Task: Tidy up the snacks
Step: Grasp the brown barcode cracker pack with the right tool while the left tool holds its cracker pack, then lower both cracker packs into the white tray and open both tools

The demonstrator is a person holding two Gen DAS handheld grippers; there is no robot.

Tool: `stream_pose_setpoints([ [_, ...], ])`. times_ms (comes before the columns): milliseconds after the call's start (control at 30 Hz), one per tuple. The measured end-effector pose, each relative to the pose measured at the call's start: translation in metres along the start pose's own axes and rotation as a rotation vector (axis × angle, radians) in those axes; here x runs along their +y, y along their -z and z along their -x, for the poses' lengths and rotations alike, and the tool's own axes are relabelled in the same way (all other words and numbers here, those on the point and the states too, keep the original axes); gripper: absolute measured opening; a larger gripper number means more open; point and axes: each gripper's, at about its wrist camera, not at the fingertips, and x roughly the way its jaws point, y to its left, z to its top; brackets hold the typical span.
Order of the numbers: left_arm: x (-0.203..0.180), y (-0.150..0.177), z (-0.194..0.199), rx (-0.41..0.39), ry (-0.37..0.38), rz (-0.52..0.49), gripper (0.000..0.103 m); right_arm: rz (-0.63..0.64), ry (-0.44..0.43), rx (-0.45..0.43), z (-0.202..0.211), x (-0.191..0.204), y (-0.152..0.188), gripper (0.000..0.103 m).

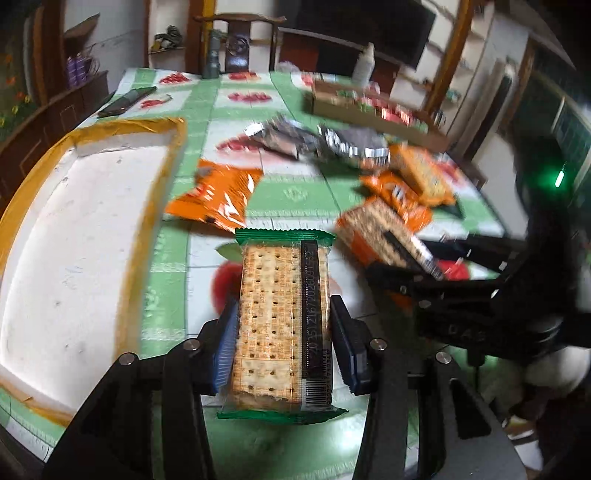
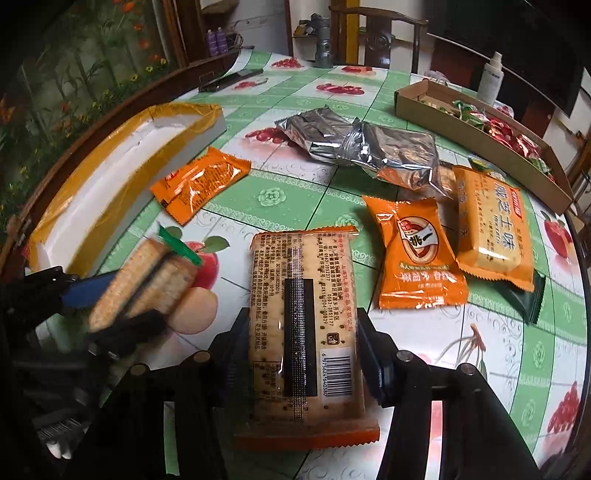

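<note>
- A counter (image 2: 332, 206) fills the room's middle, covered by a green-and-white checked cloth printed with fruit.
- A dark wooden chair (image 2: 380, 33) stands at the counter's far edge, its carved back upright.
- Past the far right corner hangs a large dark screen (image 1: 373, 27).
- Along the left edge runs a wall picture of green stalks and orange flowers (image 2: 85, 74).
- Pale walls and yellow-brown wooden frames (image 1: 448, 55) show behind; soft daylight falls evenly.
</note>
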Motion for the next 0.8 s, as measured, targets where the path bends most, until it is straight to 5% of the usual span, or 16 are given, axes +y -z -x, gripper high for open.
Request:
stream_pose_setpoints([
  [367, 0.090, 0.002, 0.065, -0.149, 0.008, 0.231, 0.045, 0.038, -0.186, -0.061, 0.046, 0.055, -0.023, 0.054],
  [800, 0.177, 0.009, 0.066, -0.164, -0.099, 0.387, 0.045, -0.030, -0.494, 0.026, 0.010, 0.159, -0.074, 0.054],
])
